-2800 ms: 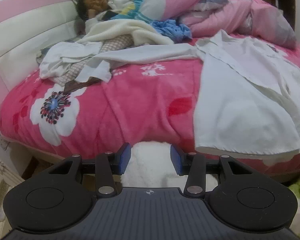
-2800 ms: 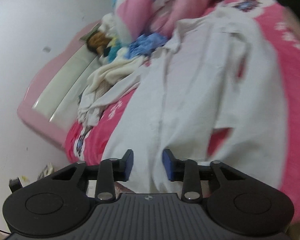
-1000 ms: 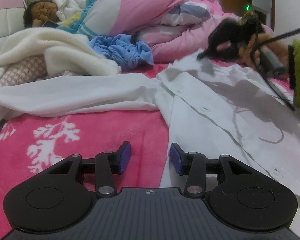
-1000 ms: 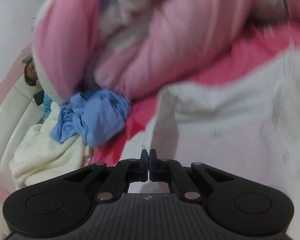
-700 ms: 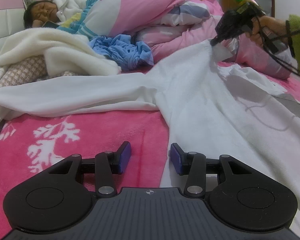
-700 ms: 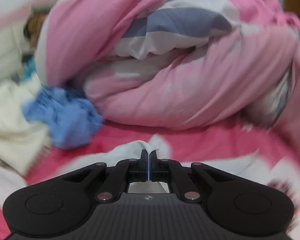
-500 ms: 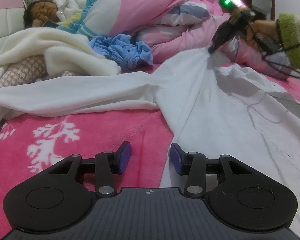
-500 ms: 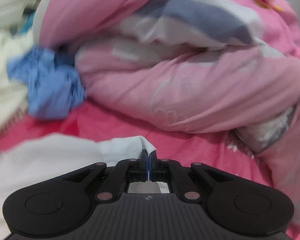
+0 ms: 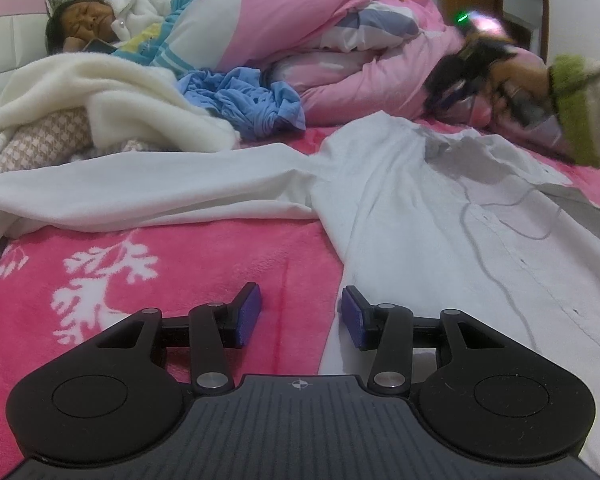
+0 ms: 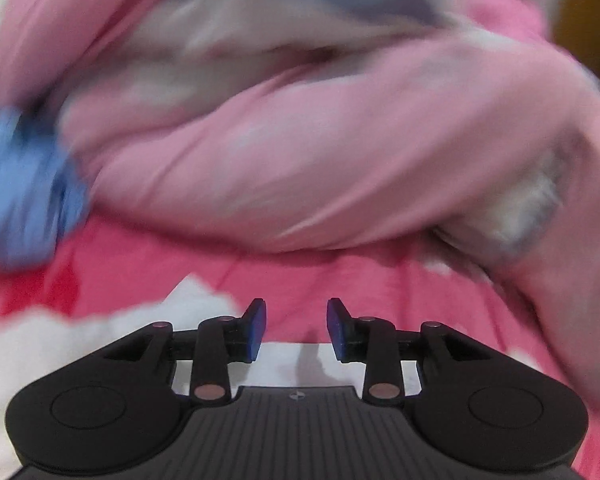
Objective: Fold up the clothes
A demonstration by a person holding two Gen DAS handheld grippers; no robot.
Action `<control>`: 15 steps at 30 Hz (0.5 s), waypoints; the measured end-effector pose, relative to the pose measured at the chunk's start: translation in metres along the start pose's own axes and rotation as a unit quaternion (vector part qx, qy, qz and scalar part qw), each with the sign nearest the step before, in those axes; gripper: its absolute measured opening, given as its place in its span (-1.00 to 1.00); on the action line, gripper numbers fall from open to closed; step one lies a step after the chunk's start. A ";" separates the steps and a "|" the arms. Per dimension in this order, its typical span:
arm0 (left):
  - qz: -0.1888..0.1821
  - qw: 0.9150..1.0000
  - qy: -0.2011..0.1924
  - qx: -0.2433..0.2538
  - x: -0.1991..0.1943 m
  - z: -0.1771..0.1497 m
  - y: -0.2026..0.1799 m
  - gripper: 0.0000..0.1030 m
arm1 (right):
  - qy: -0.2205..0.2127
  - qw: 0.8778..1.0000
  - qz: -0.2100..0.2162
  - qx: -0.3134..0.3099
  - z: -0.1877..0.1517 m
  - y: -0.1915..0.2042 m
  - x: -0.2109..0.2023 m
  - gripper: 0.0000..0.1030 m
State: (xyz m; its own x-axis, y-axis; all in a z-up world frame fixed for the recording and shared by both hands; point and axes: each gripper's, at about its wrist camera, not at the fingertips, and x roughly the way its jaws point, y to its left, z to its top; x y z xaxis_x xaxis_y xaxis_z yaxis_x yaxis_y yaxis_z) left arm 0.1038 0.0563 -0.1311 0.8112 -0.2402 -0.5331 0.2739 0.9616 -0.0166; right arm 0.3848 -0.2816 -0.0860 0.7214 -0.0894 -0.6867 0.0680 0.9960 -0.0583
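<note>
1. Half a second ago the right hand-held gripper (image 10: 296, 328) was pinched on the collar end of the white shirt (image 9: 420, 208); now its jaws stand wide with nothing between them, and that cloth has dropped back flat near the pink quilt (image 9: 360, 76).
2. At far left of the bed (image 9: 160, 248), the shirt's long sleeve (image 9: 140, 184) stretches out toward the cream blanket (image 9: 112, 96).
3. Nearer the middle, the left hand-held gripper (image 9: 300, 316) hovers wide and empty just over the shirt's left edge.
4. To the right, the shirt body lies spread, button side up.
5. I judge this the laying-out step; next comes a grip on the sleeve to carry it over the body.
</note>
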 end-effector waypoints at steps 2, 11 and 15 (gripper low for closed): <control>0.000 1.000 0.000 0.000 0.000 0.000 0.000 -0.13 | -0.014 0.999 0.018 0.043 0.000 -0.020 -0.026 -0.32; 0.015 0.998 -0.061 0.026 -0.032 0.010 -0.010 -0.12 | -0.052 0.987 0.106 0.112 -0.018 -0.072 -0.179 -0.32; -0.042 0.996 -0.065 0.046 -0.051 0.028 -0.036 -0.10 | -0.014 0.978 0.163 0.126 -0.041 -0.066 -0.201 -0.32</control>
State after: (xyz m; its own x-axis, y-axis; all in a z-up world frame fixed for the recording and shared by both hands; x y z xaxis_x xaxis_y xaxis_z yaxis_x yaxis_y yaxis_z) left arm 0.0674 0.0303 -0.0795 0.8418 -0.3400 -0.4192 0.3849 0.9226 0.0247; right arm 0.2067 -0.3294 0.0264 0.7508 0.2295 -0.6194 -0.0040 0.9393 0.3431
